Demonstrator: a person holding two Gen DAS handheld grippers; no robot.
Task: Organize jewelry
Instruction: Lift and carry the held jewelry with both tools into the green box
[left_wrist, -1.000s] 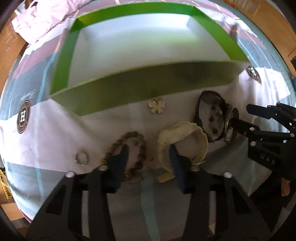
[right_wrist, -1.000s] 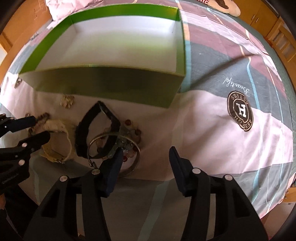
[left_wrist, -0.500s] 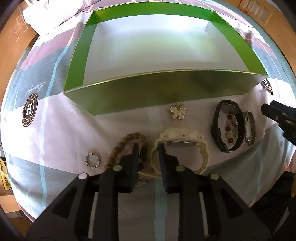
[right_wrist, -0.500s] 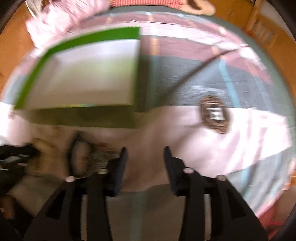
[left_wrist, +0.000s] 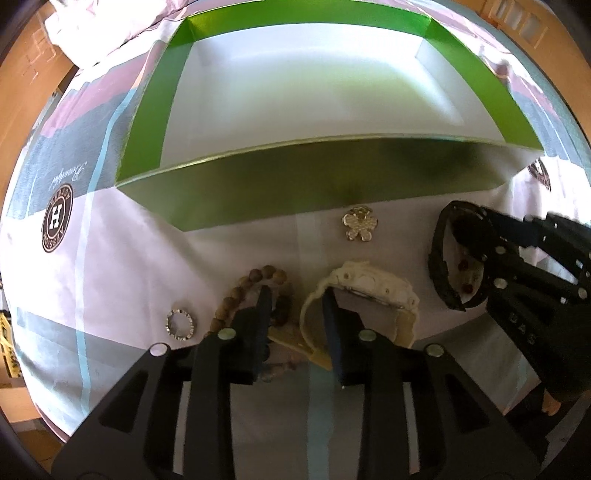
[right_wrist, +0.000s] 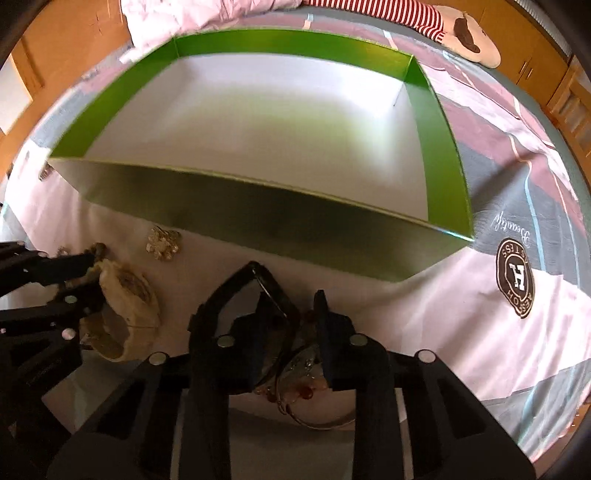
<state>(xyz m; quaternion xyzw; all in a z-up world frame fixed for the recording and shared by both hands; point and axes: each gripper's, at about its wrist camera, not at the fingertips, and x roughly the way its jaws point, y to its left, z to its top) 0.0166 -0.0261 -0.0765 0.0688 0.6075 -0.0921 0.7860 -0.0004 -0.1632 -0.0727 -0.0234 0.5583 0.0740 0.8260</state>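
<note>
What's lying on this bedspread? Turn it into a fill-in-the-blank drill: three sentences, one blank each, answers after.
1. The open box has walls coloured ___.
2. The flower charm lies between the box and a chunky watch coloured ___.
3. The fingers of the right gripper straddle a watch strap coloured ___.

Missing words: green; cream; black.
</note>
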